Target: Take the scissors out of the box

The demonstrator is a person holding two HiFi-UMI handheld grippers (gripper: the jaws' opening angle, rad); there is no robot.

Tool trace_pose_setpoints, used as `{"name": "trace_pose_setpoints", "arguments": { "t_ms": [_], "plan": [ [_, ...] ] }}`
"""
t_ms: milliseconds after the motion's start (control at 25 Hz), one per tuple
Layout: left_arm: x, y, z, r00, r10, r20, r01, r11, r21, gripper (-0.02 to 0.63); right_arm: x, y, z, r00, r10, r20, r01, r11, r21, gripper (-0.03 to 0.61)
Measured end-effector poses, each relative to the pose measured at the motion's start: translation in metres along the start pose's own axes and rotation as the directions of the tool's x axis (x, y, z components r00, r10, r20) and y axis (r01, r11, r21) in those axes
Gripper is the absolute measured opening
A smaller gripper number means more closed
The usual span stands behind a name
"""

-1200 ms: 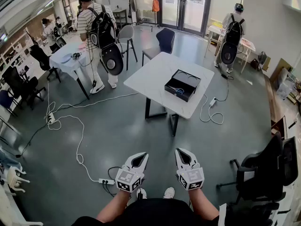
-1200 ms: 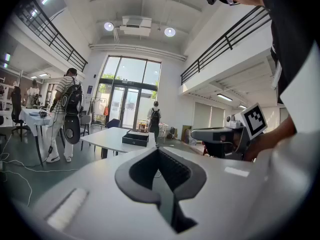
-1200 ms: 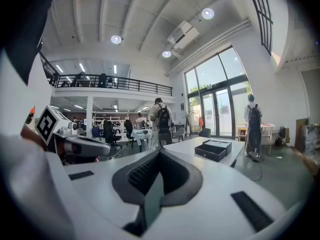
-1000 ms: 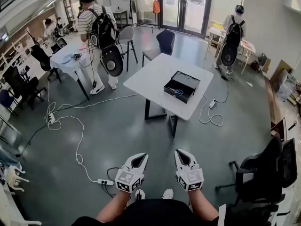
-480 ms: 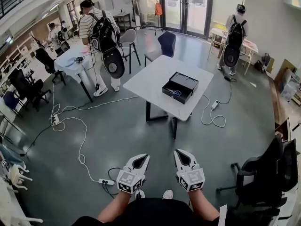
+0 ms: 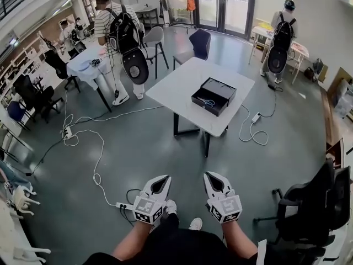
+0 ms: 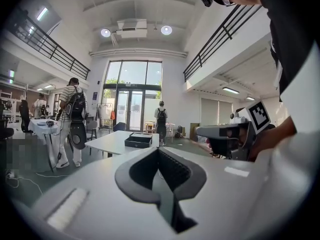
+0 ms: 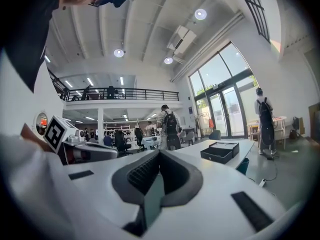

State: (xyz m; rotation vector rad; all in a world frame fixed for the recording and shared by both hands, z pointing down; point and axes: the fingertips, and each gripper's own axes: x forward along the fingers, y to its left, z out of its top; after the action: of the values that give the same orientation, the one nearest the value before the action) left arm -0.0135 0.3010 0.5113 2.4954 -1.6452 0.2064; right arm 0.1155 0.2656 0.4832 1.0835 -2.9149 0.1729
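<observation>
Black box (image 6: 215,95) sits open on the white table (image 6: 179,84), toward its near-right edge. Scissors (image 6: 208,103) are inside, lying flat in the front half. Blue handles show; the blades are too small to make out. The rear half of the box reads as plain black, and I can't tell whether it's a folded-back lid or a second tray.

Both grippers are well apart from the box, low in the head view, over the grey floor (image 6: 138,148) ahead of the person's knees. They're side by side, not touching, and both point roughly toward the table.
- Left gripper (image 6: 164,178): jaws together, tips meeting, nothing between them.
- Right gripper (image 6: 209,175): same, jaws closed on nothing.

In the left gripper view the box is side-on just above and left of the closed tips, and its wall hides the contents. In the right gripper view the box is off to the right of the jaws, on the table, contents hidden too.

A white power strip (image 6: 123,206) lies just left of the left gripper, with a white cable (image 6: 98,164) running away from it. A black office chair (image 6: 309,203) is at the right. A person in a striped shirt (image 6: 105,21) with a backpack stands by a second table (image 6: 85,65) at far left. Another person (image 6: 281,35) with a backpack stands at far right.
</observation>
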Motion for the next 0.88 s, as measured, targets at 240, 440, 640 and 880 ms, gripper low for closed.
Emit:
{"name": "trace_pose_setpoints", "arguments": {
  "t_ms": [240, 440, 640, 880],
  "plan": [
    [0.019, 0.013, -0.003, 1.0, -0.019, -0.002, 0.018, 1.0, -0.023, 0.009, 0.019, -0.007, -0.006, 0.999, 0.003, -0.032, -0.004, 1.0, -0.022, 0.008],
    [0.042, 0.026, 0.004, 0.998, -0.063, 0.002, 0.063, 0.998, -0.014, 0.009, 0.046, -0.022, -0.004, 0.999, -0.022, -0.04, 0.021, 0.999, -0.033, 0.008],
    [0.062, 0.052, 0.008, 0.996, -0.084, -0.001, 0.084, 0.996, -0.012, 0.009, 0.079, -0.032, -0.001, 0.998, -0.037, -0.041, 0.035, 0.998, -0.043, 0.008],
    [0.086, 0.091, 0.013, 0.995, -0.1, 0.011, 0.1, 0.995, -0.011, 0.009, 0.124, -0.038, 0.002, 0.998, -0.05, -0.037, 0.048, 0.998, -0.043, 0.008]
  ]
}}
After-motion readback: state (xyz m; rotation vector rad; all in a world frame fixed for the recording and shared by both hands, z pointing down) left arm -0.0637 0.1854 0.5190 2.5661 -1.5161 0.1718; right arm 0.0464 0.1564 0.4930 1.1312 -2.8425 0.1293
